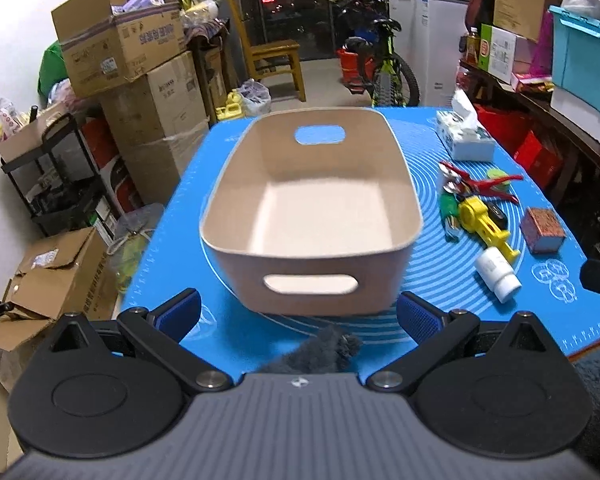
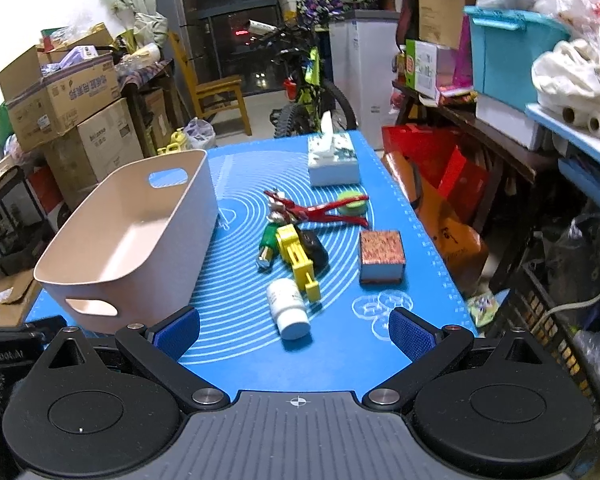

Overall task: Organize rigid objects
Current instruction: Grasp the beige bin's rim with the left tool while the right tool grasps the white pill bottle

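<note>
Nearest each lens, the grey ribbed gripper body carries a small crosshair mark. Left gripper: blue-padded fingers spread wide, released, holding nothing, just short of the beige plastic storage bin with cut-out handles. Right gripper: likewise spread and released, its fingers flanking but not touching the white plastic pill bottle lying on its side; the bottle's label is too blurred to read. All items rest on the blue silicone mat with pale concentric rings. Right of the bin lie a yellow plastic toy, a green toy piece, a black rounded object partly hidden behind the yellow toy, red-handled pliers overlapping a green disc, a small square patterned tin, and a white tissue box. Lettering on the stacked brown cardboard cartons cannot be made out. At the right view's left edge, partial lettering on a black device is cut off.
</note>
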The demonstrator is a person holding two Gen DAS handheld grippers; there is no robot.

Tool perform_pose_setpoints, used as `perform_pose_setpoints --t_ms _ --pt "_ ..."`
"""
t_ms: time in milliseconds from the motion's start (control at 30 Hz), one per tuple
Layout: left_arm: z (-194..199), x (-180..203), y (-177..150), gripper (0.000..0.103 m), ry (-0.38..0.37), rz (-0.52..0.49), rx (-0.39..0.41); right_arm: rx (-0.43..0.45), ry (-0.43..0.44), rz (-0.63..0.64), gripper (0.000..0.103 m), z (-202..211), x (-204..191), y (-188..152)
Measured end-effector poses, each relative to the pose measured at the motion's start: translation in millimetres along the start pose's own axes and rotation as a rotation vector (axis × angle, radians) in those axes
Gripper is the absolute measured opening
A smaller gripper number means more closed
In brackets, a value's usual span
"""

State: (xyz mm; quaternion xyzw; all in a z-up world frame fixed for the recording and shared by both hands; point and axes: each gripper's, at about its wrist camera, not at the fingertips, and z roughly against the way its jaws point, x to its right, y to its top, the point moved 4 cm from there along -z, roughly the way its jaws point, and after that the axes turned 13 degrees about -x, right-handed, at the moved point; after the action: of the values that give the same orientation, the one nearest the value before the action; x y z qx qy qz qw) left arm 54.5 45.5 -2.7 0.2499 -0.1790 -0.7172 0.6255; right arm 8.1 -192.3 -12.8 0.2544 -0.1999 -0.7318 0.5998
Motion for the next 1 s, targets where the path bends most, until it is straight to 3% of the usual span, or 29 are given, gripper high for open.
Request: perform_pose_setpoints --t_ms 267,533,767,900,1000 --pt "-1.2 -32.6 30.7 0.103 0.001 0.049 -0.017 0.01 0.015 0.03 0.101 -2.9 -5.7 20.1" --pt "-22.2 -73.6 62.3 0.102 0.057 0.112 -0.038 0.005 0.016 0.009 0.1 -28.8 -4.8 48.6" --pt "-57.5 -101.5 81.6 0.101 0.04 0.131 -0.095 -0.064 0.009 0.013 0.094 -73.7 -9.0 67.2" --pt "-79.9 -104.3 90.0 0.088 0.051 0.105 -0.134 -0.113 -0.011 0.017 0.093 -102.0 -7.5 71.5" --pt "-96.1 -103.5 94.3 0.088 0.031 0.097 -0.157 -0.151 -0.019 0.008 0.091 -119.1 -2.8 71.2"
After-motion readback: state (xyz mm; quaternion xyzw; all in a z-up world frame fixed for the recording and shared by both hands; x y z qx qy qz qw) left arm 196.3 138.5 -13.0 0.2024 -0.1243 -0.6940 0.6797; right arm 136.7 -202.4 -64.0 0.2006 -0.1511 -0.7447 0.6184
